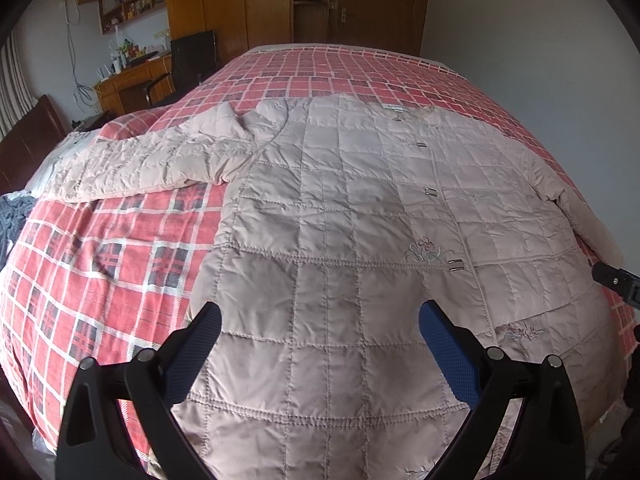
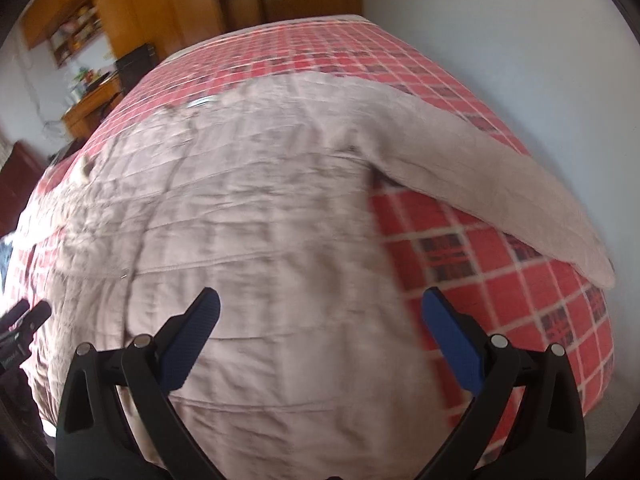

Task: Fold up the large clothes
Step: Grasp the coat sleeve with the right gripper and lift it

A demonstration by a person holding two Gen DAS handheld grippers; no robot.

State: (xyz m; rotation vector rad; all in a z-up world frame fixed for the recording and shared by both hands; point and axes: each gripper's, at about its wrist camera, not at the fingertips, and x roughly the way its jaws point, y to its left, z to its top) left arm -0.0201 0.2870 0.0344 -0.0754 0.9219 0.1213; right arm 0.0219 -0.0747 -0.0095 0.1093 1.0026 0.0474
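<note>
The pale pink quilted jacket lies spread flat, front up, on the red plaid bed cover. Its left sleeve stretches far left; take the cuff and carry it inward. The left claw and right claw hover wide open, empty. The right sleeve nears the bed's right edge

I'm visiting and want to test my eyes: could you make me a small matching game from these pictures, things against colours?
Things:
1. jacket
2. bedspread
3. wardrobe
4. fingertips of the left gripper

Colours:
A. brown wood
B. blue
C. pale pink, quilted
D. red check

Pairs: 1-C, 2-D, 3-A, 4-B
</note>
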